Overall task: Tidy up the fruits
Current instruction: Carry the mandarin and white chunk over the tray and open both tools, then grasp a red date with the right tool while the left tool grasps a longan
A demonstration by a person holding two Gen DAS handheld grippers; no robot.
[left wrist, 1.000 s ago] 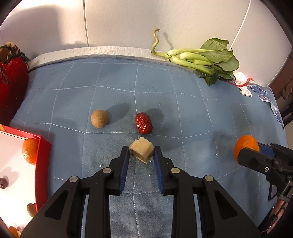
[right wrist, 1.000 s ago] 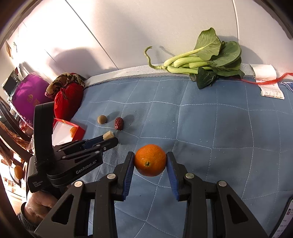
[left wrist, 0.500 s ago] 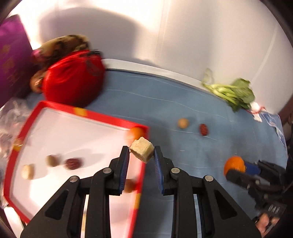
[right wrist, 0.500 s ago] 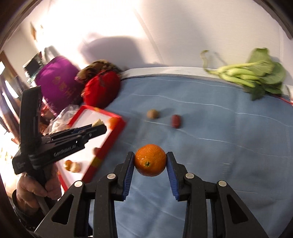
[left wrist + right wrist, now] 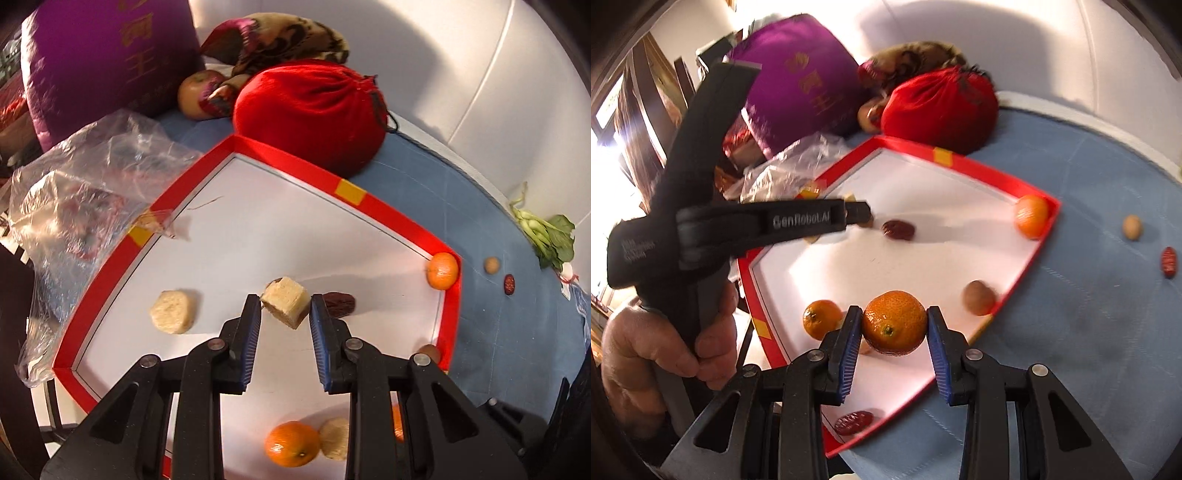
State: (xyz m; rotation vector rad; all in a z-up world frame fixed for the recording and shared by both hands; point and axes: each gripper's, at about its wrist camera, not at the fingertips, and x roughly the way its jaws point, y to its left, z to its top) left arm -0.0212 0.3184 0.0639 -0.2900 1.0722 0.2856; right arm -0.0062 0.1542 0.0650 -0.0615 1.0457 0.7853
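My left gripper (image 5: 285, 308) is shut on a pale cube-shaped fruit piece (image 5: 286, 302) and holds it above the red-rimmed white tray (image 5: 384, 212). My right gripper (image 5: 893, 330) is shut on an orange mandarin (image 5: 894, 322) over the tray's (image 5: 967, 168) near part. The tray holds mandarins (image 5: 442, 270) (image 5: 292, 444) (image 5: 822, 318), a dark date (image 5: 340, 303), pale pieces (image 5: 171, 312), a brown round fruit (image 5: 977, 297). On the blue cloth lie a tan round fruit (image 5: 1132, 227) and a red date (image 5: 1169, 261). The left gripper (image 5: 858, 214) also shows in the right wrist view.
A red drawstring bag (image 5: 314, 110), a purple bag (image 5: 107, 62), an apple (image 5: 195, 94) and a clear plastic bag (image 5: 85, 184) crowd the tray's far and left sides. Green bok choy (image 5: 546, 238) lies at the cloth's far right by the white wall.
Both grippers have swung left from the blue cloth to above the tray, each still holding its item. The tray now fills both views.
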